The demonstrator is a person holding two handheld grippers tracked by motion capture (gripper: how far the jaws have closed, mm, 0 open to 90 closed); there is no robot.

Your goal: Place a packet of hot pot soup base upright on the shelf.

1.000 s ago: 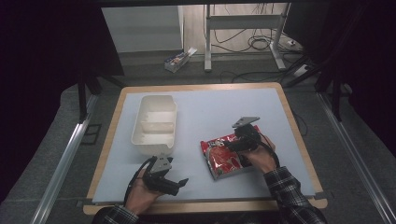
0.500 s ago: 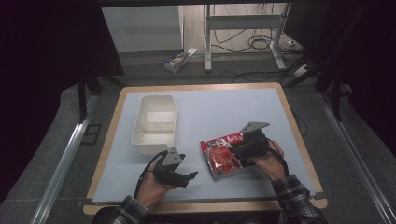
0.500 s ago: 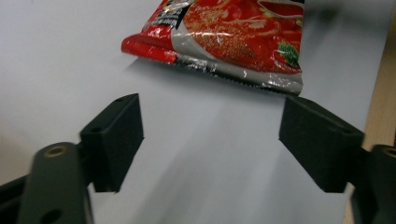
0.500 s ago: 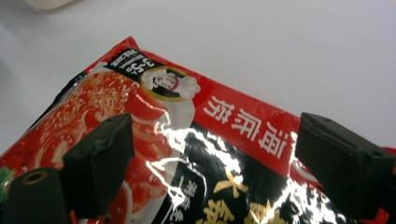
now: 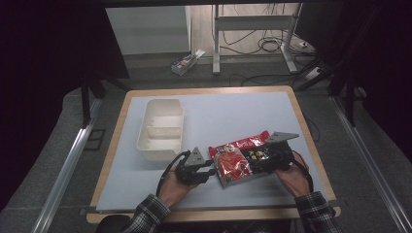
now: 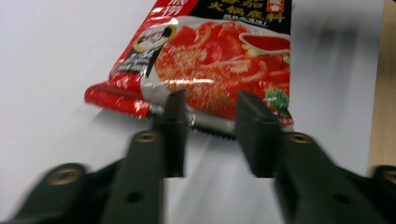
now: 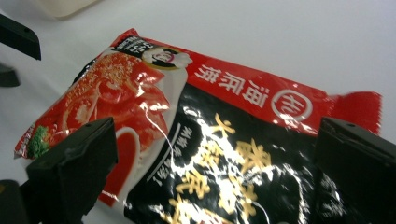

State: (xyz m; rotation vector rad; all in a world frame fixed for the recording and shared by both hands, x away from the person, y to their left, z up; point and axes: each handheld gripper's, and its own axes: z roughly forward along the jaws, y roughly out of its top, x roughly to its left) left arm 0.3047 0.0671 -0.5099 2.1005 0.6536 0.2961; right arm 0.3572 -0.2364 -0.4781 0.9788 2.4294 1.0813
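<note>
A red and black food packet point(image 5: 238, 158) lies flat on the white table top, right of the middle near the front. My left gripper point(image 5: 206, 170) is at the packet's left end. In the left gripper view this gripper point(image 6: 212, 128) is open, and the serrated edge of the packet point(image 6: 219, 60) lies just at its fingertips. My right gripper point(image 5: 265, 158) is over the packet's right end. In the right gripper view the right gripper point(image 7: 215, 177) is wide open, one jaw on each side of the packet point(image 7: 210, 140), close above it.
A white two-compartment tray point(image 5: 160, 128) stands left of the packet, near the left gripper. The table's wooden rim point(image 5: 311, 141) runs close on the right. A small box point(image 5: 184, 62) lies on the floor beyond the table.
My left gripper has moved right and forward, up to the packet's left edge. The right gripper has shifted a little to the right over the packet.
</note>
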